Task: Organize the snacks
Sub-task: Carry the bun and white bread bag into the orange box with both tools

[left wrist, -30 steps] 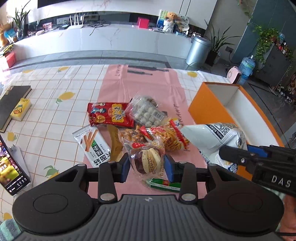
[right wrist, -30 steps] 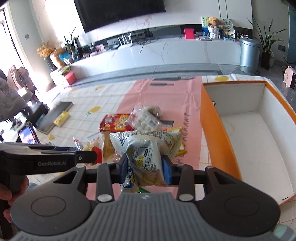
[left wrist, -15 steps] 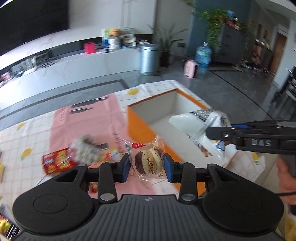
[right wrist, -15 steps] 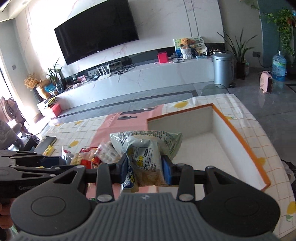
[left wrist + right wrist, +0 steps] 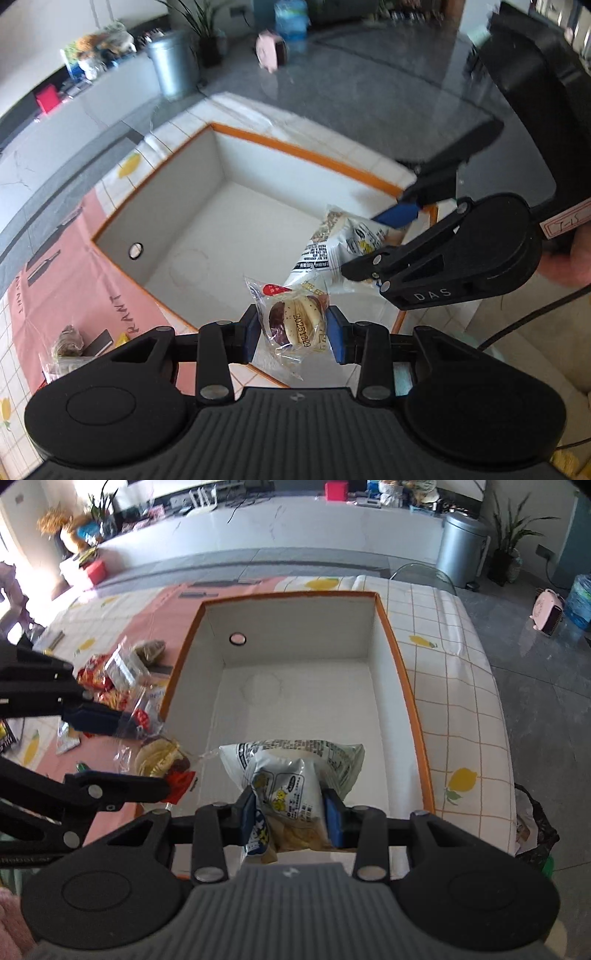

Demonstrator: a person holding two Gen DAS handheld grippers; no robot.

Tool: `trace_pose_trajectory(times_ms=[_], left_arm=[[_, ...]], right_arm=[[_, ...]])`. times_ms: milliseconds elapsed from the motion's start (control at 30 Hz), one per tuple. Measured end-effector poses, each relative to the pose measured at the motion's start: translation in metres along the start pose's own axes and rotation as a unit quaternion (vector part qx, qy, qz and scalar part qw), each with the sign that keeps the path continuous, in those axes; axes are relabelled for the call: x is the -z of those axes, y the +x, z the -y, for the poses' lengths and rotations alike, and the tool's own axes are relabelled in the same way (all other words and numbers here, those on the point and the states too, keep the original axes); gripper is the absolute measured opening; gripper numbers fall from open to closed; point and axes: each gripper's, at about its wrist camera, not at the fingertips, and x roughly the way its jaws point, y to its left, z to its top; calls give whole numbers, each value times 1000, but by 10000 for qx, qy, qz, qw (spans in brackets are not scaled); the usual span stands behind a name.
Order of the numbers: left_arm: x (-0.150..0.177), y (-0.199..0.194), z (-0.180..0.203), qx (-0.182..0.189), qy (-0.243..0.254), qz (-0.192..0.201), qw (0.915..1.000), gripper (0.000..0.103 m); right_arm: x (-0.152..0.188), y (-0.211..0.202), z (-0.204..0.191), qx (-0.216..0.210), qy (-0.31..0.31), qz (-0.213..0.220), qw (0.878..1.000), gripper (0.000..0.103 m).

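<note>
Pinching a wrapped bun (image 5: 297, 325) and a chip bag (image 5: 291, 794), both fingers hang above the box (image 5: 402, 672).

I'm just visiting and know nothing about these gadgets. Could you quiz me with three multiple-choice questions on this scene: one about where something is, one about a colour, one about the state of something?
1. Where is the white printed chip bag held by the right gripper?
A. Above the open box
B. Lying on the pink mat
C. On the floor

2. What colour is the outside of the white-lined cardboard box?
A. Blue
B. Orange
C. Green

3. What is the left gripper doing?
A. Open with nothing in it
B. Clamped on a red can
C. Shut on a clear-wrapped round pastry

Answers: 1 A, the bag hangs over the box's white floor. 2 B, its rim and outer walls are orange. 3 C, the blue-padded jaws press the wrapper from both sides.
</note>
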Motion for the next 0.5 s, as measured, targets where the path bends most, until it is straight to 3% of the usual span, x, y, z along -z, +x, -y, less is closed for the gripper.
trace_pose_trajectory(times_ms=[200,500], left_arm=[[-7,38,-3,330,308,-606,9971,42],[-4,69,-11,571,497,-997,9921,43]], right_arm=[[-2,28,3,-194,-664,-517,9963,36],[-8,59,0,-361,-1018,-978,9893,37]])
